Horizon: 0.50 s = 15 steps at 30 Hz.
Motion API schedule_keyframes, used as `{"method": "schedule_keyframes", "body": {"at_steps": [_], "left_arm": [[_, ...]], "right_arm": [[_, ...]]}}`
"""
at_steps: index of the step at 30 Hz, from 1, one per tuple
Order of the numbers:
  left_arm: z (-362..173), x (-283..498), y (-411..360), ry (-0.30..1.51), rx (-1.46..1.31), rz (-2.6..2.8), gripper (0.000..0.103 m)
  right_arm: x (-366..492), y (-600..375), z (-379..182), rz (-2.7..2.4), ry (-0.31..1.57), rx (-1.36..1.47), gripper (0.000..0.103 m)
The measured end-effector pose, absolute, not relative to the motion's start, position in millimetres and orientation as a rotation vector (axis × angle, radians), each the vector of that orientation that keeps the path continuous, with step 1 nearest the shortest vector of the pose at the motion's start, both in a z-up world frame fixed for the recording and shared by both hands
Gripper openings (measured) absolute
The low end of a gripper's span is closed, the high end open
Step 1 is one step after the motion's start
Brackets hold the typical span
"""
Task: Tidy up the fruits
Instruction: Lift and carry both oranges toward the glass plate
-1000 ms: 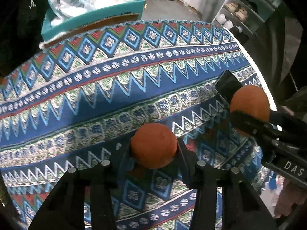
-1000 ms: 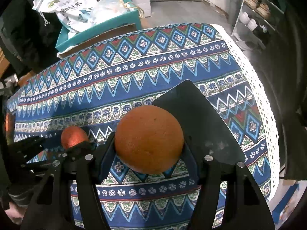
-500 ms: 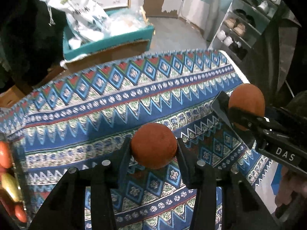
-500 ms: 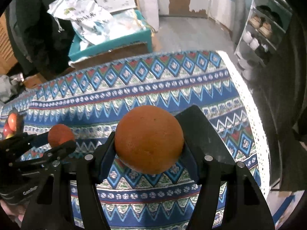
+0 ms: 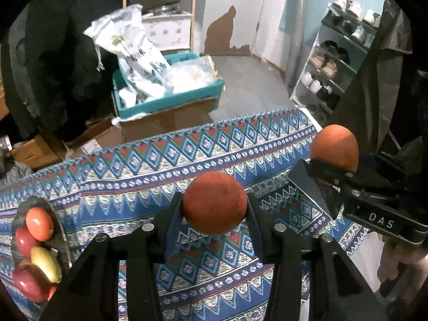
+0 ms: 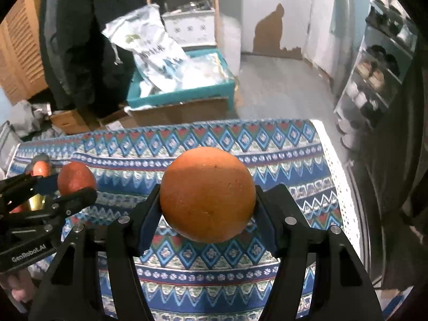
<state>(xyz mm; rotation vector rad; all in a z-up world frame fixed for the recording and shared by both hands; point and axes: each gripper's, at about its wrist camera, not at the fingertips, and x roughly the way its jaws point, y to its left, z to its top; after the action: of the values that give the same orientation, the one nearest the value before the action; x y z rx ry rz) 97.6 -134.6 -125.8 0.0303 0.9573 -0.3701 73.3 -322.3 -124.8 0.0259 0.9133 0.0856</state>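
Your left gripper (image 5: 214, 206) is clamped on the small orange (image 5: 214, 202) and your right gripper (image 6: 207, 200) on the big orange (image 6: 207, 194), both held clear above the patterned cloth (image 5: 133, 182). That height probably lets you carry them over to the fruit plate (image 5: 62, 230) at nine o'clock, where the other fruits (image 5: 37, 248) sit.

A table (image 5: 112, 176) stood covered in a blue patterned cloth (image 6: 294, 165) with zigzags and diamonds. Near its left edge lay a glass plate (image 5: 62, 230) heaped with red, orange and yellow fruit (image 5: 40, 223).

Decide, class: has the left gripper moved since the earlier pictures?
Yes. The left gripper, clamping its orange, rose: the tablecloth looks farther below.
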Motion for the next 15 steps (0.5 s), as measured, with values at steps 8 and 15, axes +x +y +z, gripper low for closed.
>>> {"method": "schedule_keyframes", "body": {"at_steps": [8,15], "left_arm": [[-98.0,87.8,-116.2,0.894,0.016,-0.36,0.046],[-74.9,77.2,-99.9,0.85,-0.008,-0.356,0.046]], "right_arm": [[63.3,-306.8,-99.1,0.12,0.856,0.017,0.065],[55.8,-295.5,-78.9,0.156,0.808,0.016,0.065]]}}
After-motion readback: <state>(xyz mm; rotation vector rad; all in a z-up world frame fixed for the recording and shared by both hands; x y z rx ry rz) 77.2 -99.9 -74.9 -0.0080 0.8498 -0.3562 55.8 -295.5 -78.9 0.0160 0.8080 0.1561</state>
